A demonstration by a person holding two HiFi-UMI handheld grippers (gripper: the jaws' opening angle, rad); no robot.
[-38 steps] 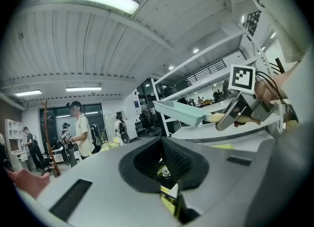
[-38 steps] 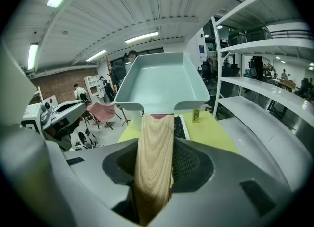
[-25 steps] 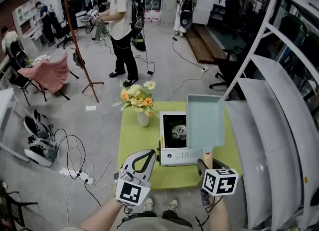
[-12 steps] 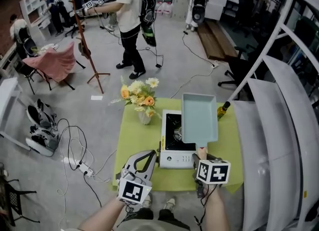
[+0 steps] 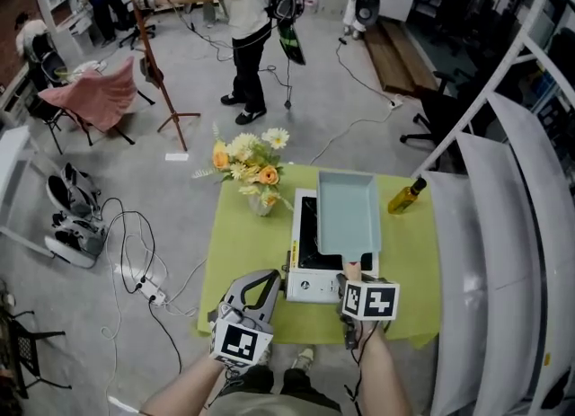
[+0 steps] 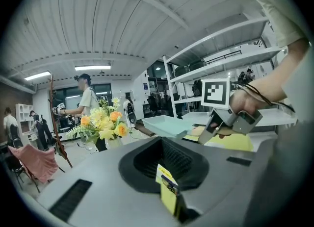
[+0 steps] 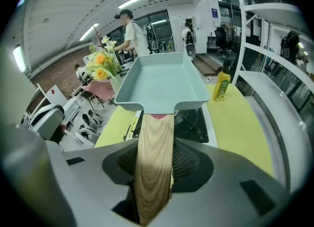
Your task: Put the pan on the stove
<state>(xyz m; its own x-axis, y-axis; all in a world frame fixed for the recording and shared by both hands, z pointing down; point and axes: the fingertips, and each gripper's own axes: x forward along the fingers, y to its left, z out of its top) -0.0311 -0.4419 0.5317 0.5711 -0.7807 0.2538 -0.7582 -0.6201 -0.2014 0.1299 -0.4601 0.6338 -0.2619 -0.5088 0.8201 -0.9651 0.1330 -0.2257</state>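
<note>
The pale teal rectangular pan (image 5: 349, 216) hangs over the white portable gas stove with the black top (image 5: 305, 281). It covers most of the stove's cooking surface, and its far rim reaches past the stove's back edge. In the right gripper view the round burner shows below the pan's near wall, so the pan seems to be in the air and not yet set down.

The right gripper (image 5: 352, 272) is at the stove's front edge. Its jaws pinch the flat light-wood handle (image 7: 154, 167) of the pan from both sides, partly spread to the handle's width. The left gripper (image 5: 267, 278) hovers in front of the stove's left corner over the yellow-green desk (image 5: 243, 243), with its jaws pressed together on nothing.

The pan looks stiff and fairly light, probably thin coated metal. Because it is carried from the handle alone, its whole body hangs out as a lever and will want to dip or roll about the handle. The wood is smooth, but its broad flat faces suit the pads. A hold nearer the pan's wall would cut the leverage. The pan is not fragile, though a hard landing could knock the stove's pan supports.

A yellow oil bottle (image 5: 406, 197) stands right of the stove, clear of the pan.
</note>
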